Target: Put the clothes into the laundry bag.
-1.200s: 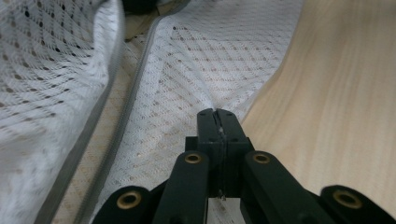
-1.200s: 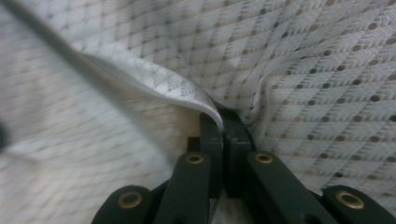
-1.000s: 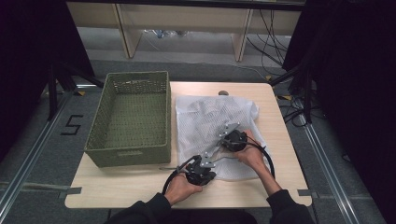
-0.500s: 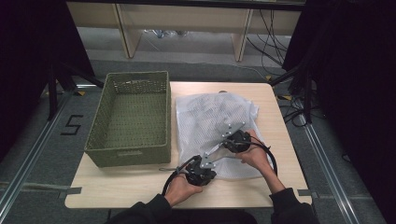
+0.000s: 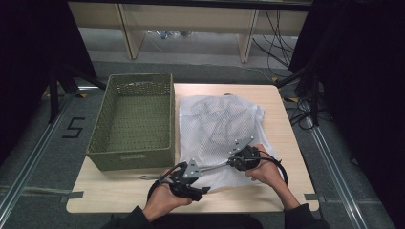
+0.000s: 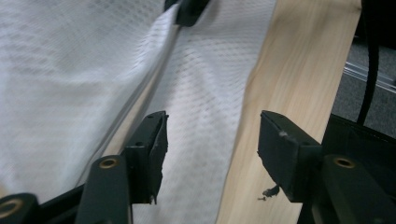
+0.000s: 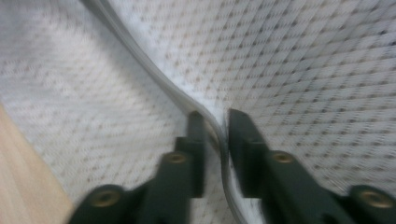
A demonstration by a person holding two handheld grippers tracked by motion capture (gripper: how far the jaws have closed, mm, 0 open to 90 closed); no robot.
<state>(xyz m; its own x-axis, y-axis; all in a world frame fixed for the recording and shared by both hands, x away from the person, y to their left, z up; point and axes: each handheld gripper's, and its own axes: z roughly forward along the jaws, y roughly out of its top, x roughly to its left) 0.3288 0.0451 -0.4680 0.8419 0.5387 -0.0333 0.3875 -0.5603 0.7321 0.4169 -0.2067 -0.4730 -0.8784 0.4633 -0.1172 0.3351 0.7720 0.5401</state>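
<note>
A white mesh laundry bag (image 5: 219, 129) lies spread nearly flat and lightly rumpled on the right half of the wooden surface (image 5: 286, 138), just beside a green basket (image 5: 133, 119), its grey-edged seam (image 7: 154, 74) raised in a fold near its near edge

The left gripper (image 5: 203, 191) has opened and let go of the mesh bag (image 5: 217, 126).

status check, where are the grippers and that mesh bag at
Left gripper jaws just opened, apart over white mesh bag edge, gripping nothing. Right gripper jaws easing open, bag's seam between them. Bag flat on table, green basket beside it.
</note>
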